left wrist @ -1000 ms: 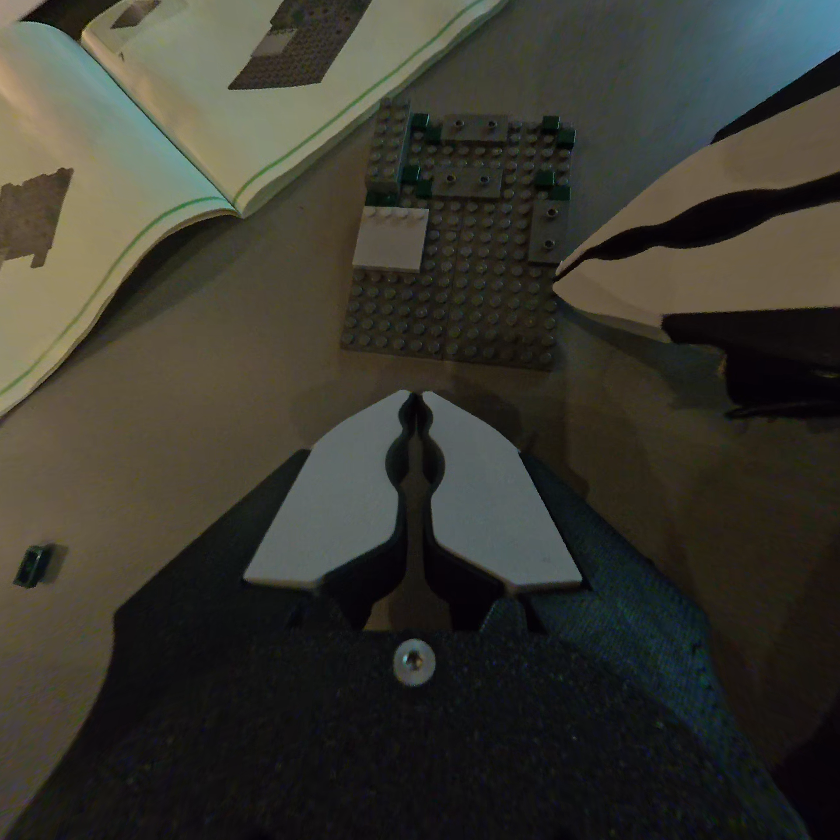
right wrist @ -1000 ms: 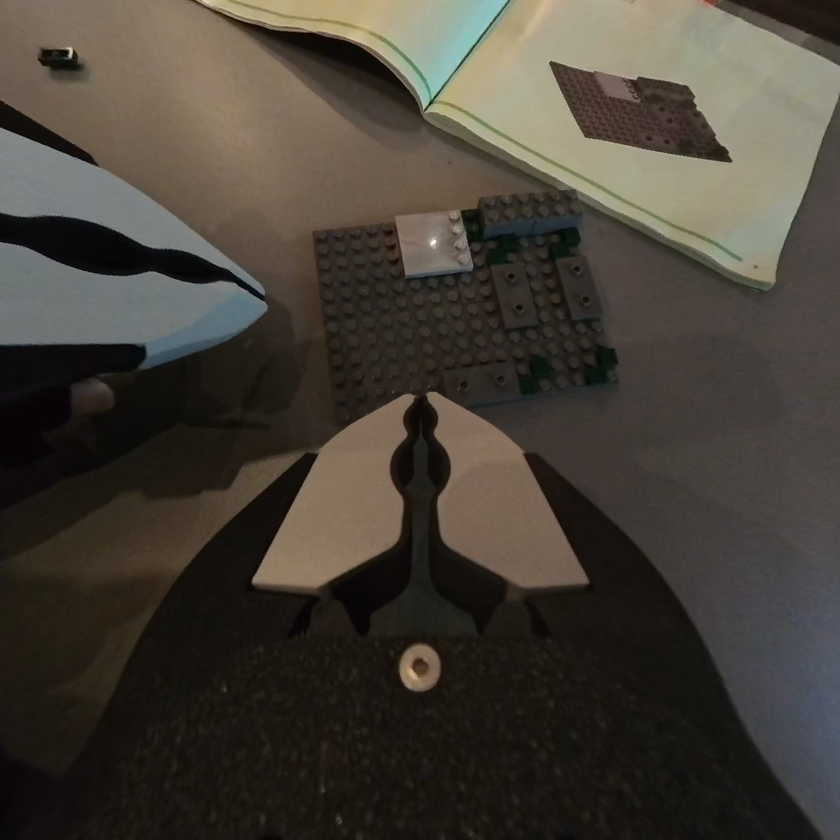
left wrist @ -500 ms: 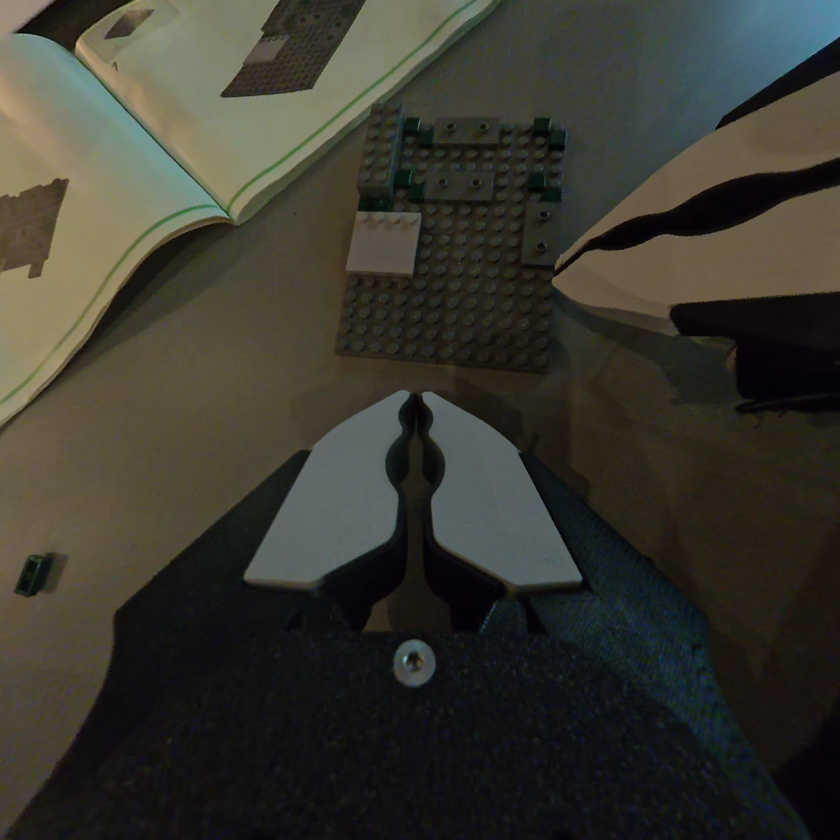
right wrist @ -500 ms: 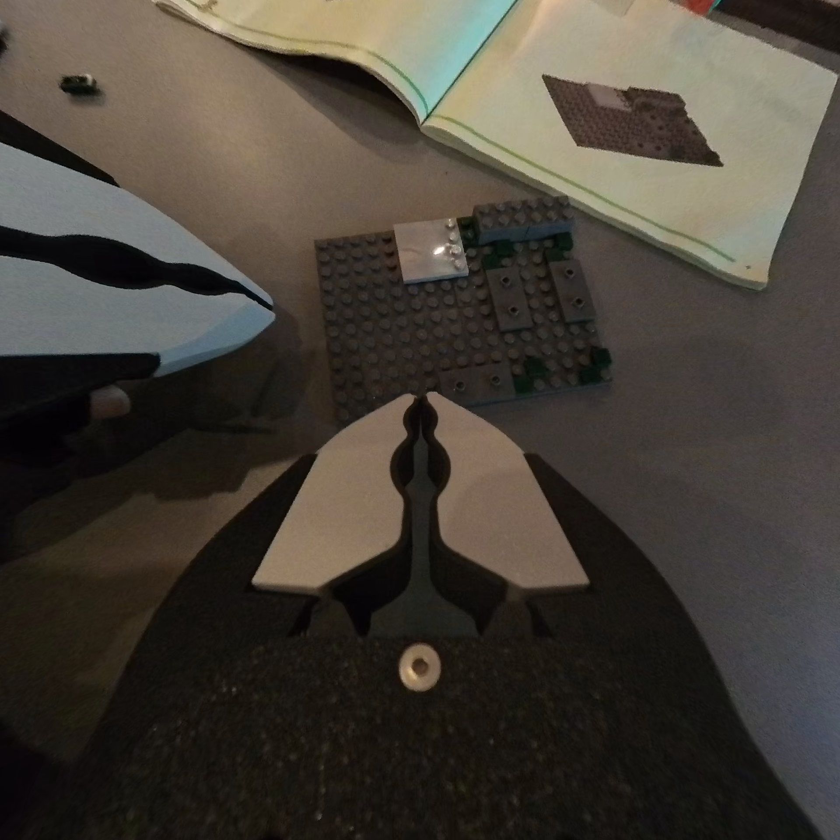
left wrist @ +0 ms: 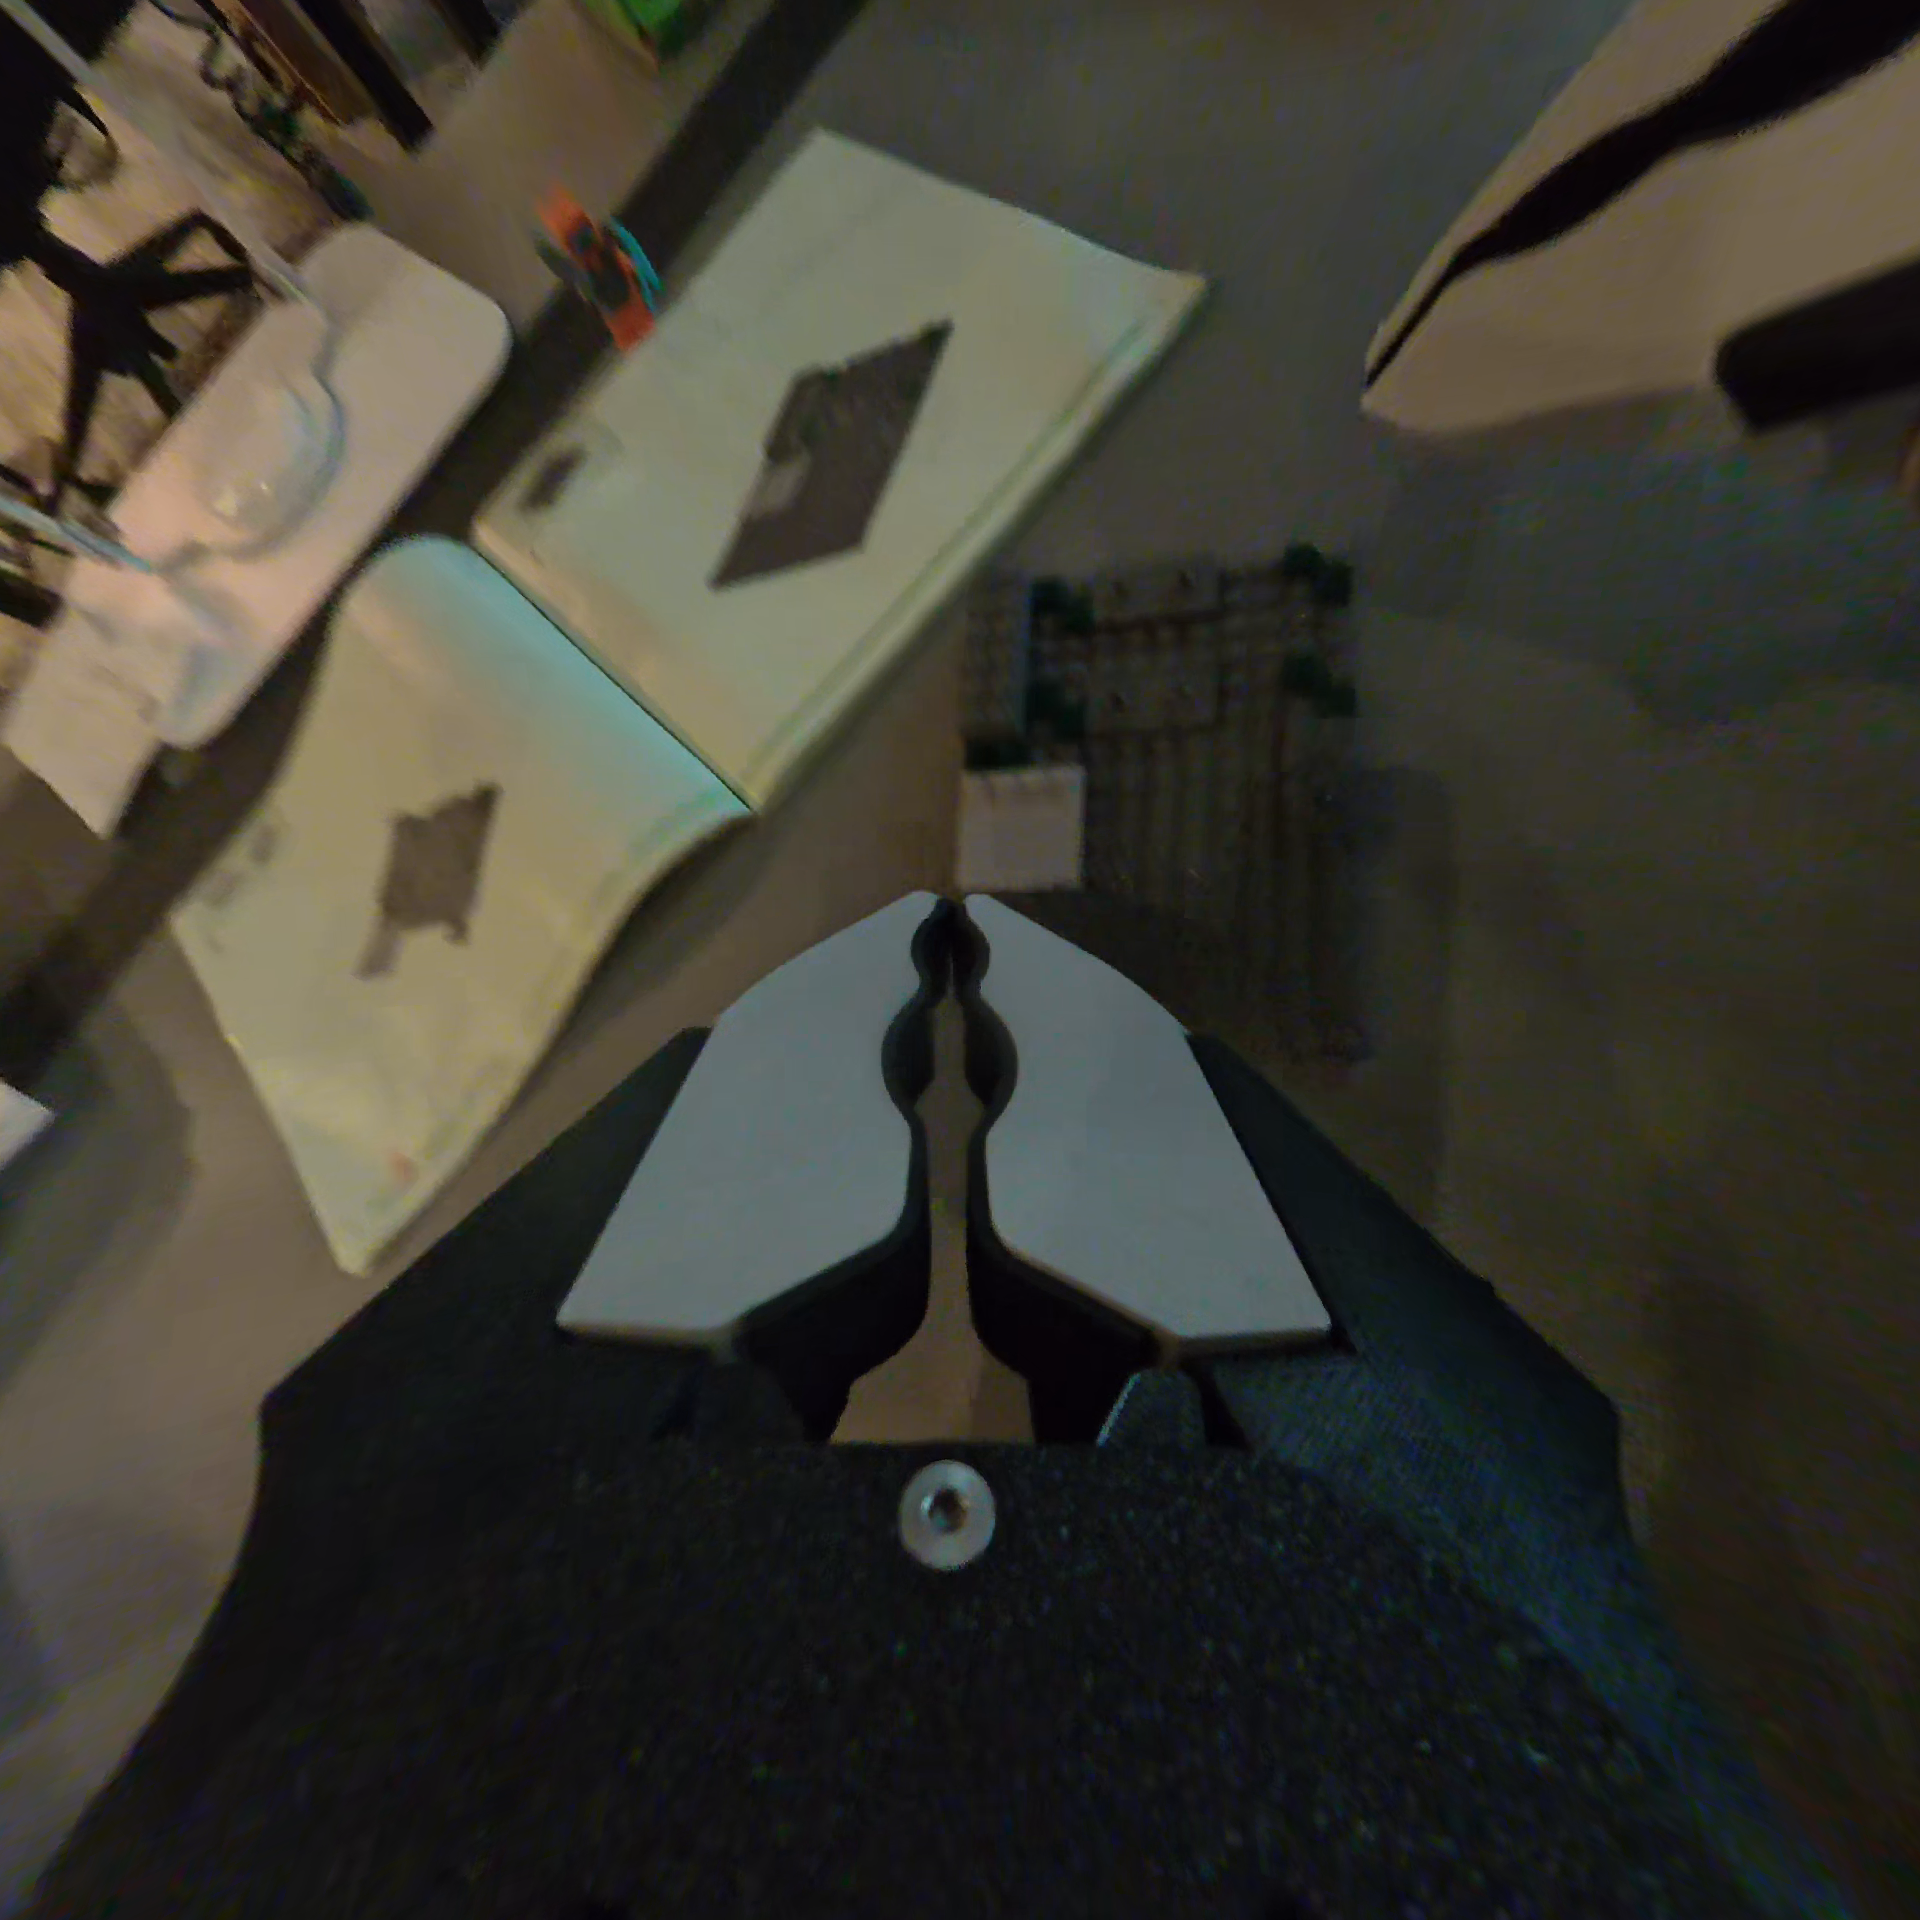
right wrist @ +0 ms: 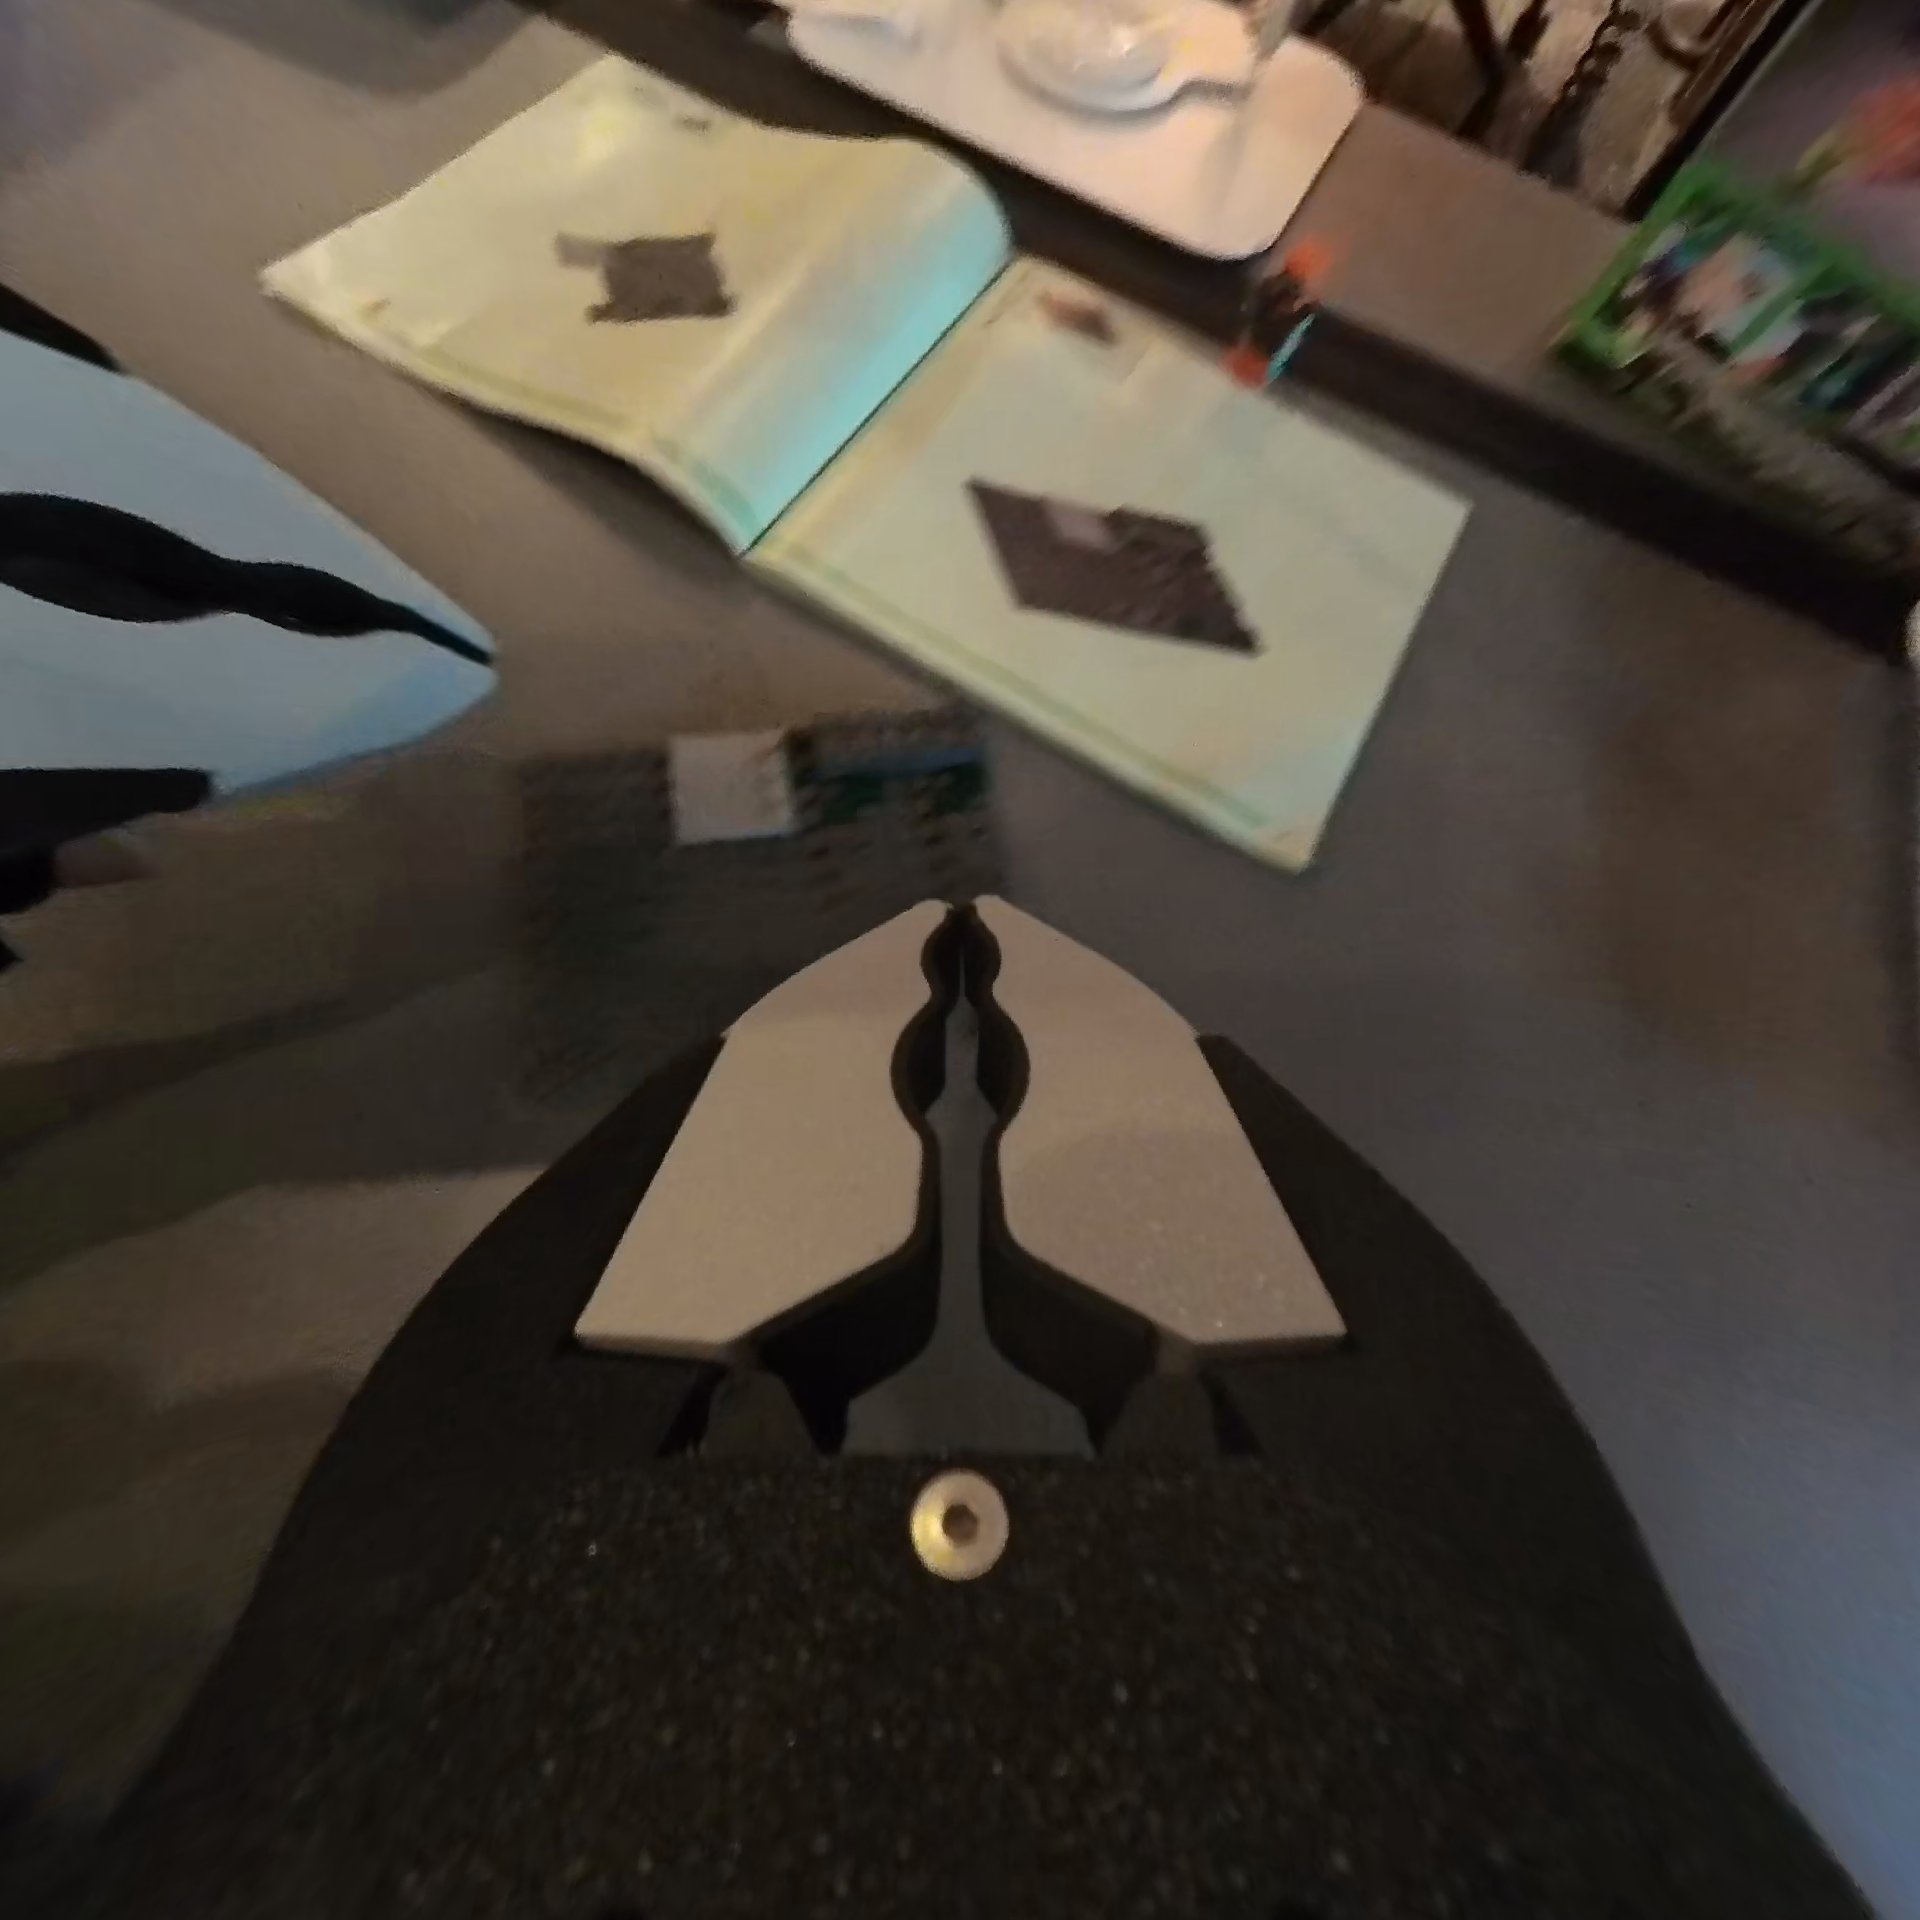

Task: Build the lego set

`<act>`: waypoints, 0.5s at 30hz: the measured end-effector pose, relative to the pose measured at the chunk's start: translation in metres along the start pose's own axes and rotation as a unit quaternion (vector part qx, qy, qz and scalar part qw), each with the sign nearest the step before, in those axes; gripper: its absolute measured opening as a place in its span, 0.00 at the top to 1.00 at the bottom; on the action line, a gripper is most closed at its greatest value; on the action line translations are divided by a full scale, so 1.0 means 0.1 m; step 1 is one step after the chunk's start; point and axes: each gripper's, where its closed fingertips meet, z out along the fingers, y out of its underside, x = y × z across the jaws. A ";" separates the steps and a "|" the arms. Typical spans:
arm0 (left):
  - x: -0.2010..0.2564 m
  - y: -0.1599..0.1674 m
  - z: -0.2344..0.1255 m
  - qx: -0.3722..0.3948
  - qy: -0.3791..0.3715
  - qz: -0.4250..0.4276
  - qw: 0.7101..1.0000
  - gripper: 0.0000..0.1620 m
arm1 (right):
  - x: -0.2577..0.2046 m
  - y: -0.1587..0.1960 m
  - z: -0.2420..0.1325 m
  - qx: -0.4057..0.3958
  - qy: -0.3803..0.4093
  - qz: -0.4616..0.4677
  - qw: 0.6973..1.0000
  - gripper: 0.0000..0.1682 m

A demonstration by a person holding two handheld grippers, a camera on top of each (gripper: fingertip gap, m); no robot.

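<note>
Two grippers were in my hands, both raised above the surface (left wrist: 1621,1039) and tilted down toward it. My left gripper (left wrist: 952,906) had its fingertips pressed together with nothing between them, and my right gripper (right wrist: 966,912) was closed the same way, empty. In the left wrist view my right gripper (left wrist: 1621,208) showed at the upper right, well apart from the left; in the right wrist view my left gripper (right wrist: 208,582) filled the left edge.

The grey lego baseplate (left wrist: 1174,769) lay flat on the surface just beyond my left fingertips, slightly to their right, not touching them. A light grey plate (left wrist: 1023,831) sat on its near left corner, with dark green pieces (left wrist: 1314,675) along its far side, all blurred. From the right gripper the baseplate (right wrist: 623,883) lay just ahead and to the left, the light plate (right wrist: 727,784) on its far edge.

The open instruction booklet (left wrist: 582,727) lay beside the baseplate, spread flat, with its near page edge close to the plate's corner. Farther off stood a white tray (right wrist: 1226,156) bearing a clear glass vessel (left wrist: 270,457), and a green box (right wrist: 1745,301) blurred at the right.
</note>
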 end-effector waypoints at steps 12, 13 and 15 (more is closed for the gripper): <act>-0.41 -0.43 0.43 -0.001 -0.007 0.011 1.000 1.00 | 0.36 -0.32 0.45 -0.002 -0.003 -0.008 1.000 1.00; -0.42 -0.44 0.46 -0.002 -0.006 0.011 1.000 1.00 | 0.37 -0.31 0.49 -0.004 -0.004 -0.007 1.000 1.00; -0.43 -0.47 0.54 -0.002 0.001 0.006 1.000 1.00 | 0.39 -0.30 0.57 -0.003 -0.005 -0.008 1.000 1.00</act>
